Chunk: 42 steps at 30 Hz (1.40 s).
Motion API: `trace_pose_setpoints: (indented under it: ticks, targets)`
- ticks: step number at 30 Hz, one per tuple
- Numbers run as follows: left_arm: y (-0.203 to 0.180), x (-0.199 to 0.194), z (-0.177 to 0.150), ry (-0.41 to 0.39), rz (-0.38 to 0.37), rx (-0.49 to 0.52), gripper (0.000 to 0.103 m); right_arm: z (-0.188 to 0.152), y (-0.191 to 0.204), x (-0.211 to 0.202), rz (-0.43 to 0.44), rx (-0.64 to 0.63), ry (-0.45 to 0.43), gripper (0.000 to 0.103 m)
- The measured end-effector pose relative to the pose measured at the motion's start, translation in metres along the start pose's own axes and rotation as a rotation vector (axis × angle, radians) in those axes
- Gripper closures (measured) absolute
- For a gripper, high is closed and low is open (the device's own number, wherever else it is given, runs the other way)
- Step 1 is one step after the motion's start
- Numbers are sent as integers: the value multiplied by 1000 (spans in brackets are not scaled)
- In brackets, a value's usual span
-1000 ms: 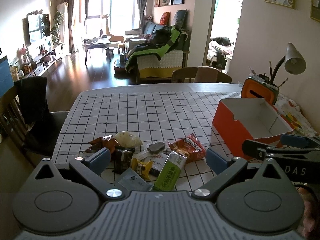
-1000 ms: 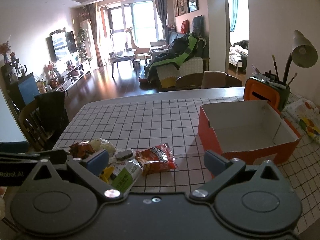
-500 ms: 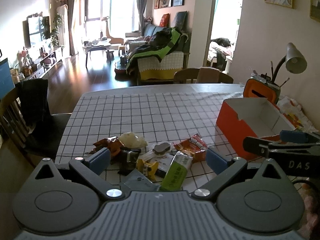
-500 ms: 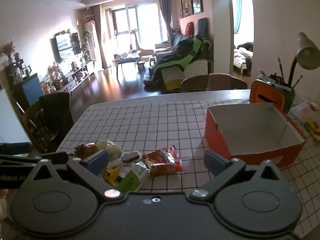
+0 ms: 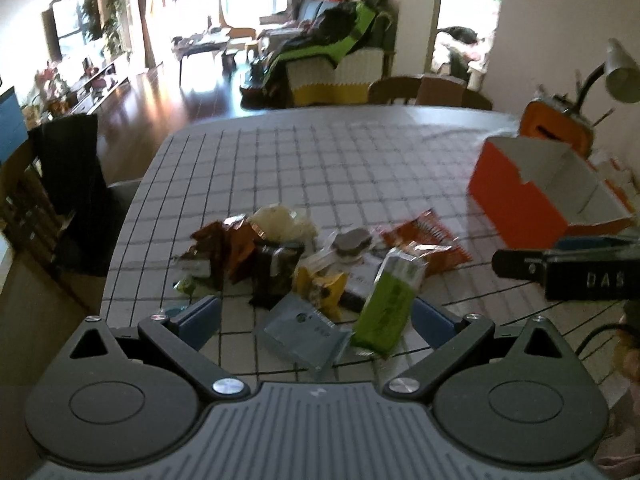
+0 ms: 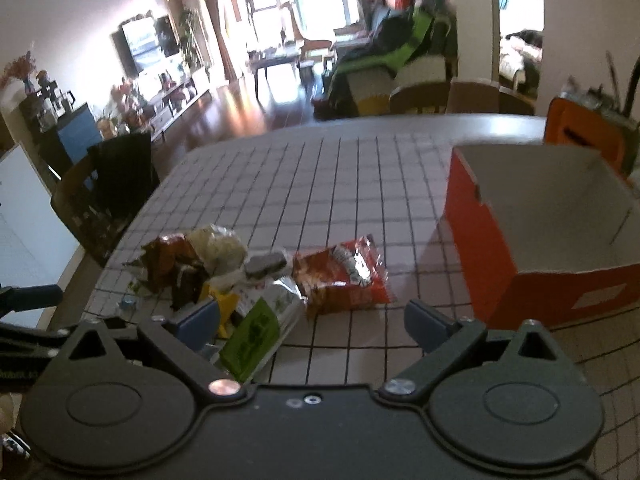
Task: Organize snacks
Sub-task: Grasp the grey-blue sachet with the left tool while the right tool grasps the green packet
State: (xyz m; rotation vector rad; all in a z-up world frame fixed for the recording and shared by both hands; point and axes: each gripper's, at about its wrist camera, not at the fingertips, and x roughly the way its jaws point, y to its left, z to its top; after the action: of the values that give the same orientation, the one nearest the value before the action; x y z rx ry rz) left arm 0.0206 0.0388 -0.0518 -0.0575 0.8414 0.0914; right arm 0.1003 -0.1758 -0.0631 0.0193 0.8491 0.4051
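Observation:
A heap of snack packets lies on the checked tablecloth [image 5: 320, 168] near its front edge. It holds a green packet [image 5: 387, 306], a grey-blue packet [image 5: 302, 334], a red packet [image 5: 426, 242], a yellow one [image 5: 320, 286] and brown ones [image 5: 230, 244]. An open orange box [image 5: 532, 188] with a white inside stands to the right. My left gripper [image 5: 316, 320] is open, just short of the heap. My right gripper [image 6: 312, 318] is open; the red packet [image 6: 340, 276] and green packet [image 6: 256, 334] lie before it, and the box [image 6: 536, 220] is at its right.
A desk lamp [image 5: 618, 76] and an orange holder [image 5: 556, 130] stand behind the box. Chairs stand at the far edge [image 5: 428, 94] and the left side [image 5: 68, 184] of the table. The right gripper shows at the right of the left wrist view [image 5: 568, 270].
Both grippers have moved forward and lower toward the snack heap, which now looks larger. Both stay open and empty.

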Motion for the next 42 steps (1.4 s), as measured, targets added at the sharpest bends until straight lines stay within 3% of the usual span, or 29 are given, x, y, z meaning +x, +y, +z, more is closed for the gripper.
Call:
trace_pose_setpoints:
  ticks: [6, 10, 20, 28, 35, 42]
  targets:
    - [18, 40, 0, 126, 40, -120, 2, 8, 2, 44, 13, -1, 105, 10]
    - [32, 69, 4, 215, 59, -228, 9, 14, 7, 70, 12, 38, 177, 14]
    - [52, 119, -1, 382, 38, -483, 19, 27, 13, 116, -67, 274, 333, 21]
    - [46, 134, 0, 407, 42, -491, 22, 23, 29, 137, -133, 264, 382, 27]
    - [42, 142, -3, 425, 50, -479, 26, 16, 32, 147, -129, 296, 422, 30]
    - [42, 148, -4, 437, 61, -474, 39, 11, 37, 151, -109, 283, 433, 47]
